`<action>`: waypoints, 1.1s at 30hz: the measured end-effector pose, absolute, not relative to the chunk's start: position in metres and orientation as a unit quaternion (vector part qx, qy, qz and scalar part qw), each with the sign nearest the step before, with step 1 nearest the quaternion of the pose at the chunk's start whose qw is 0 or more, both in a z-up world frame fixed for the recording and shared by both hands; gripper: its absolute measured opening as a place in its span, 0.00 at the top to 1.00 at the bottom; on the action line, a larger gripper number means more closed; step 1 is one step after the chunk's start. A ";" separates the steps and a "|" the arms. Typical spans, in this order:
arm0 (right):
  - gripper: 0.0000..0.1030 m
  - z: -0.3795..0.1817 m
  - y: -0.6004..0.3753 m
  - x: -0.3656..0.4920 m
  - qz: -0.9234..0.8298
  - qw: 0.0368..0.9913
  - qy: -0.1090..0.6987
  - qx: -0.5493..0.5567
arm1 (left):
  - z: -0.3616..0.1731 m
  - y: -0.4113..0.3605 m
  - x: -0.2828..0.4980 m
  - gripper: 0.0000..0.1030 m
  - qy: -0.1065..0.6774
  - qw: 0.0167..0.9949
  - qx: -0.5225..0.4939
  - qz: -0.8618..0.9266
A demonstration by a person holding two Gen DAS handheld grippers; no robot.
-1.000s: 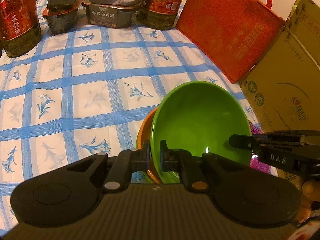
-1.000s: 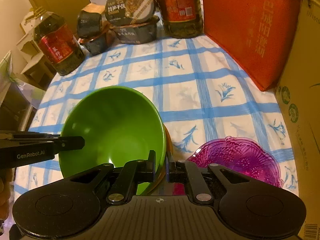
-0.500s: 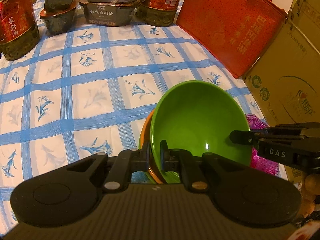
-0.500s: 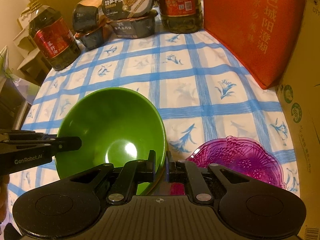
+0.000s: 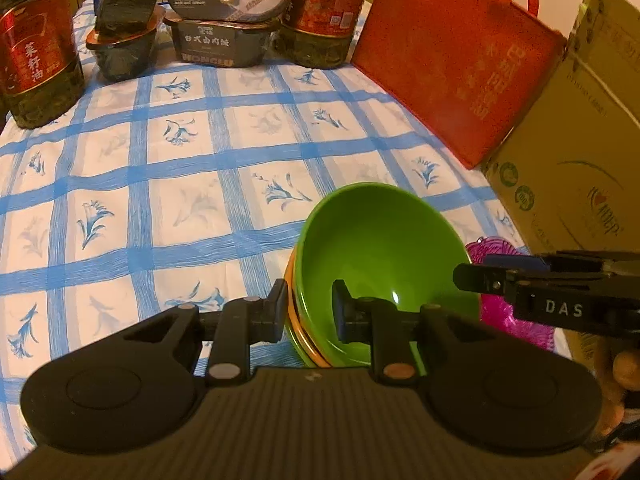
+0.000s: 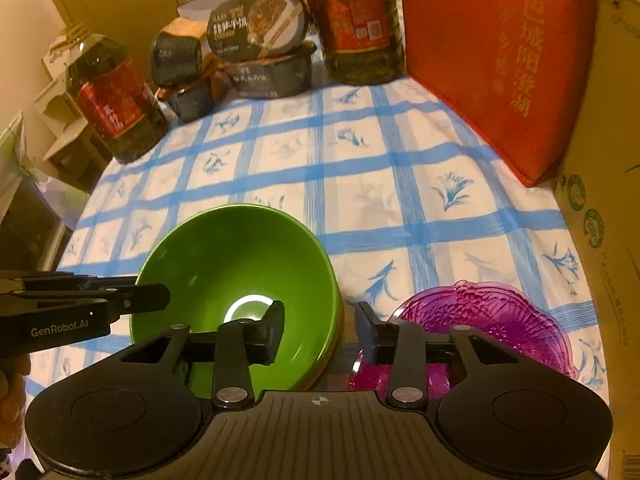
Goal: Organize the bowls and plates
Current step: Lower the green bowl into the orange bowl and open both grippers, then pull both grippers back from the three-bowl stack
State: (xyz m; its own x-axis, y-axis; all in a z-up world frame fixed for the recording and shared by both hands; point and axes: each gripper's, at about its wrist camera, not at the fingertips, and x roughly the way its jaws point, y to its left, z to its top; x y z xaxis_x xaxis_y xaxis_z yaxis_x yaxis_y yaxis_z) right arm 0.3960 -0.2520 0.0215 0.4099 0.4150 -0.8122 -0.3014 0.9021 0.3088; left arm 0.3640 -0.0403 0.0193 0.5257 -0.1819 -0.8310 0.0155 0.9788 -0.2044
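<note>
A green bowl (image 5: 380,248) sits nested in an orange bowl (image 5: 298,336) on the blue-checked tablecloth; the green bowl also shows in the right wrist view (image 6: 236,280). My left gripper (image 5: 310,312) is open, its fingers straddling the bowls' near-left rim without clamping. My right gripper (image 6: 320,330) is open, straddling the right rim (image 6: 338,320). A purple glass plate (image 6: 492,320) lies right of the bowls, also seen in the left wrist view (image 5: 504,320).
Oil bottles (image 6: 116,108), (image 6: 356,20) and stacked food tubs (image 6: 264,52) line the table's far edge. A red bag (image 6: 500,60) and a cardboard box (image 5: 580,152) stand along the right side. The tablecloth (image 5: 160,184) stretches left of the bowls.
Both grippers have opened and let go of the bowl rims. The stacked bowls have settled flatter onto the table.
</note>
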 end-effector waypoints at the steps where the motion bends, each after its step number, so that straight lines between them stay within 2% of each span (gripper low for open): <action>1: 0.60 0.023 -0.253 0.394 0.214 0.839 0.497 0.061 | 0.020 -0.039 0.362 0.81 0.481 0.870 -0.090 -0.057; 13: 0.53 0.031 -0.262 0.349 0.195 0.847 0.489 0.071 | 0.035 -0.029 0.323 0.77 0.461 0.877 -0.124 -0.057; 16: 0.51 0.033 -0.261 0.333 0.194 0.850 0.485 0.068 | 0.037 -0.028 0.311 0.71 0.459 0.878 -0.126 -0.053; 27: 0.48 0.030 -0.265 0.289 0.181 0.850 0.486 0.089 | 0.029 -0.026 0.268 0.57 0.465 0.877 -0.117 -0.038; 31: 0.47 0.025 -0.270 0.280 0.171 0.847 0.492 0.103 | 0.027 -0.027 0.255 0.43 0.458 0.882 -0.108 -0.031; 33: 0.47 0.023 -0.271 0.275 0.167 0.845 0.496 0.110 | 0.026 -0.028 0.249 0.42 0.456 0.883 -0.106 -0.031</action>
